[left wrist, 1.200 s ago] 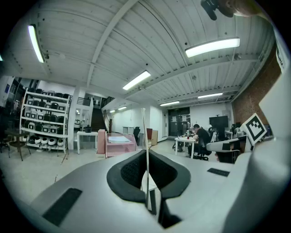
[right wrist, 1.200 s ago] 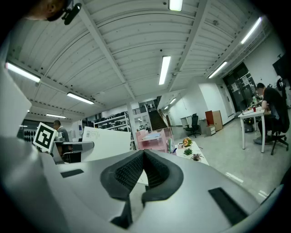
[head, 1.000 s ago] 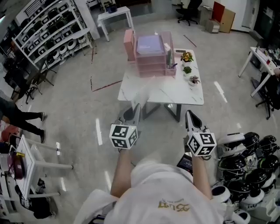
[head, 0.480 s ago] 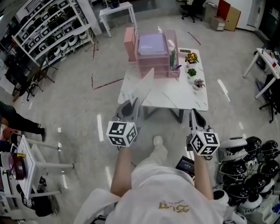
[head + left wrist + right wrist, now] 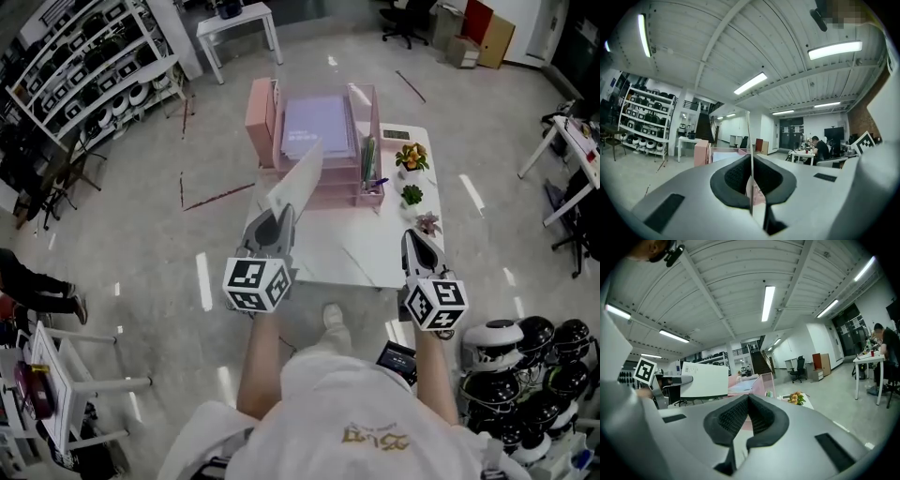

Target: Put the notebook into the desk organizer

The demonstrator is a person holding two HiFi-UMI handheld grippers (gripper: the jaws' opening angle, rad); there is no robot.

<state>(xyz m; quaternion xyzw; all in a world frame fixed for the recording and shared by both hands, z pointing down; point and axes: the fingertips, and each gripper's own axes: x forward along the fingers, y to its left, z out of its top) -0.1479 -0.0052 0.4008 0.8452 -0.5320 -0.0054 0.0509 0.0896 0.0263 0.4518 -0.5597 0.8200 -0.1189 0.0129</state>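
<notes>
A thin white notebook (image 5: pixel 297 181) stands on edge, pinched at its lower end by my left gripper (image 5: pixel 278 217), which is shut on it. In the left gripper view the notebook (image 5: pixel 749 136) shows edge-on as a thin line between the pads of the left gripper (image 5: pixel 751 164). The pink desk organizer (image 5: pixel 265 122) sits at the far end of the white table (image 5: pixel 375 253), with a lilac sheet on its top tray. My right gripper (image 5: pixel 412 239) is shut and holds nothing, near the table's front edge. Seen from the right gripper (image 5: pixel 749 399), the notebook (image 5: pixel 704 379) is a white board at left.
Small potted plants (image 5: pixel 411 174) stand on the table's right side. Shelves of white helmets (image 5: pixel 84 84) line the left wall, and more helmets (image 5: pixel 525 347) lie on the floor at right. The person's foot (image 5: pixel 331 315) is just short of the table.
The person has walked toward the table, so the table and organizer are closer. The notebook in the left gripper now reaches over the table toward the organizer.
</notes>
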